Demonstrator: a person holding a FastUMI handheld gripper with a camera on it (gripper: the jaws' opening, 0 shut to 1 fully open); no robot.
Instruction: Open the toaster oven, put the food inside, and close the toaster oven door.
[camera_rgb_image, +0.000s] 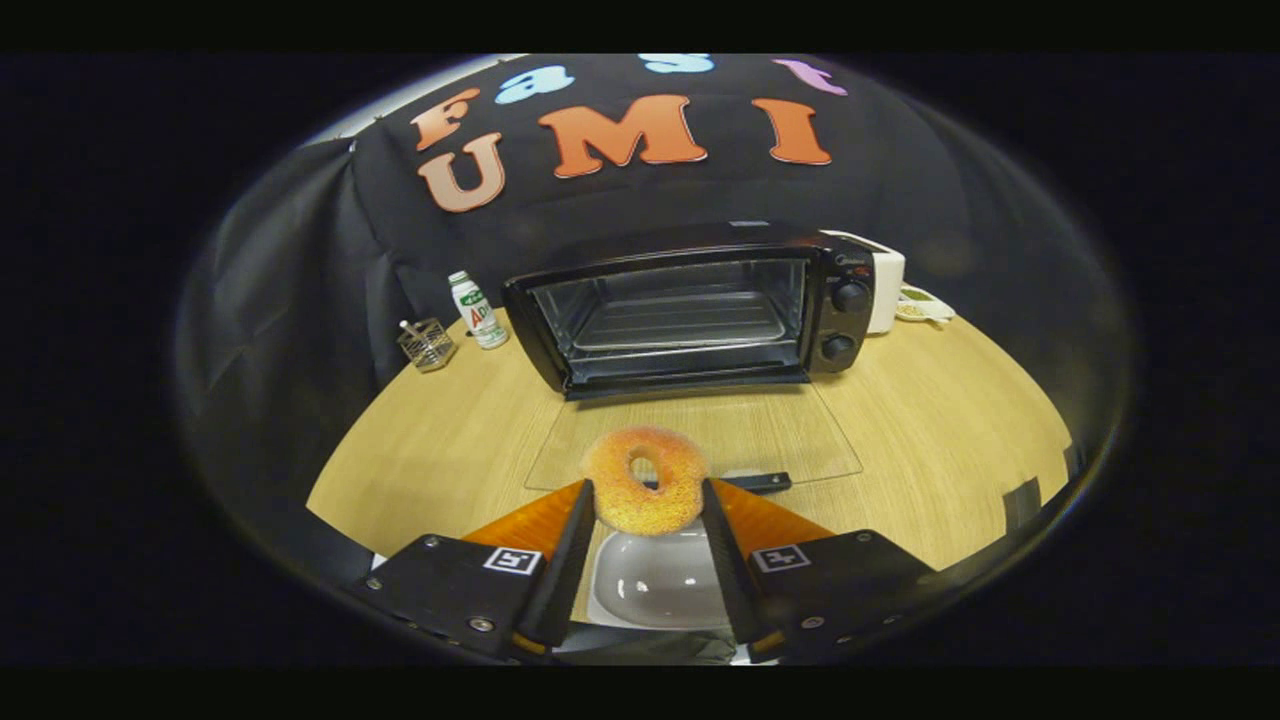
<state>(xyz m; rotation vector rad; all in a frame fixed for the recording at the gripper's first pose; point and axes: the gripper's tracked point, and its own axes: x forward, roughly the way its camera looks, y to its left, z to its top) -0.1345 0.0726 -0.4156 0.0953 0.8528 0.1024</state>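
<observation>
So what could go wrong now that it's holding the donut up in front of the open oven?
1. The hand-held gripper pinches the donut only by its sides, over the white bowl; it might slip and drop.
2. The glass door lies flat between the donut and the toaster oven, so a low approach could bump the door or its handle.
3. The oven opening is low; the donut might catch the wire rack.

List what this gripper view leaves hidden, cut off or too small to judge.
- Bowl: its near rim is hidden by the tool, which is shut on the doughnut.
- Toaster oven dials: markings too small.
- White appliance: mostly hidden behind the oven.
- Small holder: contents too small.
</observation>
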